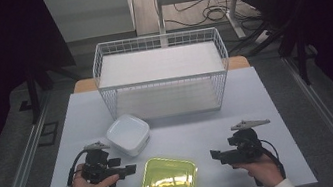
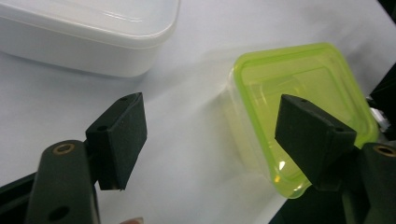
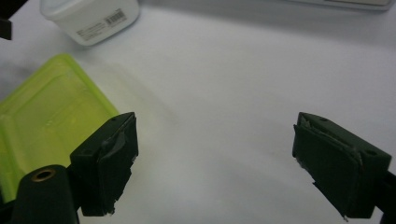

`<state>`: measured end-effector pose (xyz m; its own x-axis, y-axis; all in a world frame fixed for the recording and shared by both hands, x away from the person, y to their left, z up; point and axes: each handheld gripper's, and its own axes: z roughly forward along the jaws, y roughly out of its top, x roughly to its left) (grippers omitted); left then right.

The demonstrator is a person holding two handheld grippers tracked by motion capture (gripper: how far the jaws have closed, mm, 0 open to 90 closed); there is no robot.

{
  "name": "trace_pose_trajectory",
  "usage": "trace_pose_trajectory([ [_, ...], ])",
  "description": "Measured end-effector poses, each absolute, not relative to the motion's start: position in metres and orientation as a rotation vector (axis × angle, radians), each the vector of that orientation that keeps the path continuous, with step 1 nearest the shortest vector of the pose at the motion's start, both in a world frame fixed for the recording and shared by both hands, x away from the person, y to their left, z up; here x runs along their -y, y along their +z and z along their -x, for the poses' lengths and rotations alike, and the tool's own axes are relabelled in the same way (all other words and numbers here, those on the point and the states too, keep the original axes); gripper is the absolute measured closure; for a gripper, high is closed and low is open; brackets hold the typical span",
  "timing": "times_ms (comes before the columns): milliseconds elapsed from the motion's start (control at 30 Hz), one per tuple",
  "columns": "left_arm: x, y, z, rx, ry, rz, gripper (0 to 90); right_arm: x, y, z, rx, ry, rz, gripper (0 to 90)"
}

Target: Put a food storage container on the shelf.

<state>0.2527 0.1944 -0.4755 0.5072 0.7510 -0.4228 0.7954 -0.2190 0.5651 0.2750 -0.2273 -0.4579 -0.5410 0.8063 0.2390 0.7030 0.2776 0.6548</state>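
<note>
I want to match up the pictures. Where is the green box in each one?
High view: green box at bottom centre, between the grippers.
Left gripper view: right side, partly behind one jaw.
Right gripper view: left edge.
Shared landmark: the white box just beyond it.

Bright overhead light on table [image 1: 257, 104]; dark surroundings; gripper views soft.

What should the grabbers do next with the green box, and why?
Probably ease the left gripper toward the green box: its jaws stand open, aimed at the box's near edge, not touching. The right gripper is open too.
</note>
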Motion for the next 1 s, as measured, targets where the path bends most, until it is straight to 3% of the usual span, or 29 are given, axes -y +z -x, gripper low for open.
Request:
trace_pose_trajectory([
  [467, -0.188, -0.484, -0.254, -1.26, -0.177, -1.965, 26.6, 0.21, -0.464, -0.264, -2.433, 1.232, -1.524, 23.4],
  [1000, -0.173, -0.487, -0.25, -1.22, -0.206, -1.999, 28.5, 0.181, -0.47, -0.245, -2.538, 1.198, -1.432, 26.7],
])
